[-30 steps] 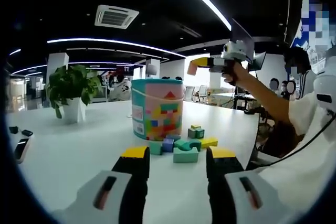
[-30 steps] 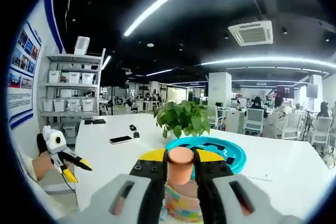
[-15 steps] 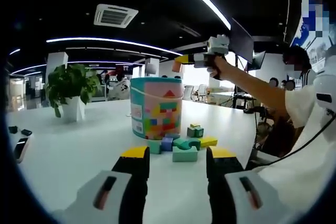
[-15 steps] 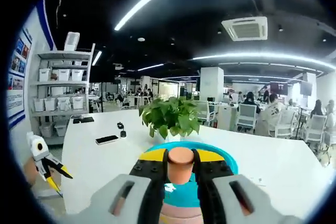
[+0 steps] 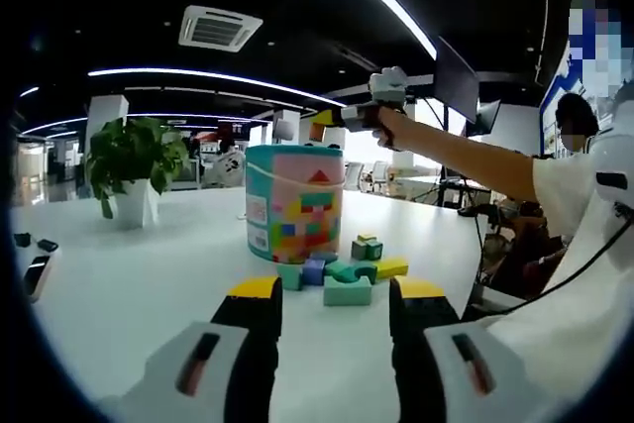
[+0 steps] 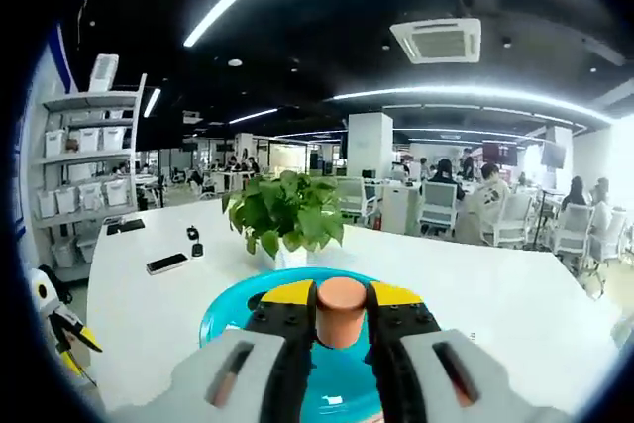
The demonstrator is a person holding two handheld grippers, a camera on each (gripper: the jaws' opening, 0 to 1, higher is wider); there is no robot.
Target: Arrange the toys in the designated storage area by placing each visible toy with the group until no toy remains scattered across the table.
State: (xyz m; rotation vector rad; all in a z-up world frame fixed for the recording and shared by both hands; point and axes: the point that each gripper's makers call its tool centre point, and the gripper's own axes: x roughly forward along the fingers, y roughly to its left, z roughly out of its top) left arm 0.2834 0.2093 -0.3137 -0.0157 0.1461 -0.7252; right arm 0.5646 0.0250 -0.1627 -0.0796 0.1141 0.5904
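The right gripper [image 6: 341,316], clamped on the orange block [image 6: 341,309], is directly above the tub [image 6: 230,311] mouth; the left gripper [image 5: 332,309] waits wide

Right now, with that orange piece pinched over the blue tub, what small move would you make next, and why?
Probably open the right claw and let the orange cylinder drop. In the right gripper view the tub's open blue mouth lies directly below the held piece, and the left gripper view shows that claw above the tub's top. More blocks wait on the table beside it.

1 bucket [image 5: 296,202], approx 6 loose blocks [image 5: 349,270], 1 plant [image 5: 136,158].
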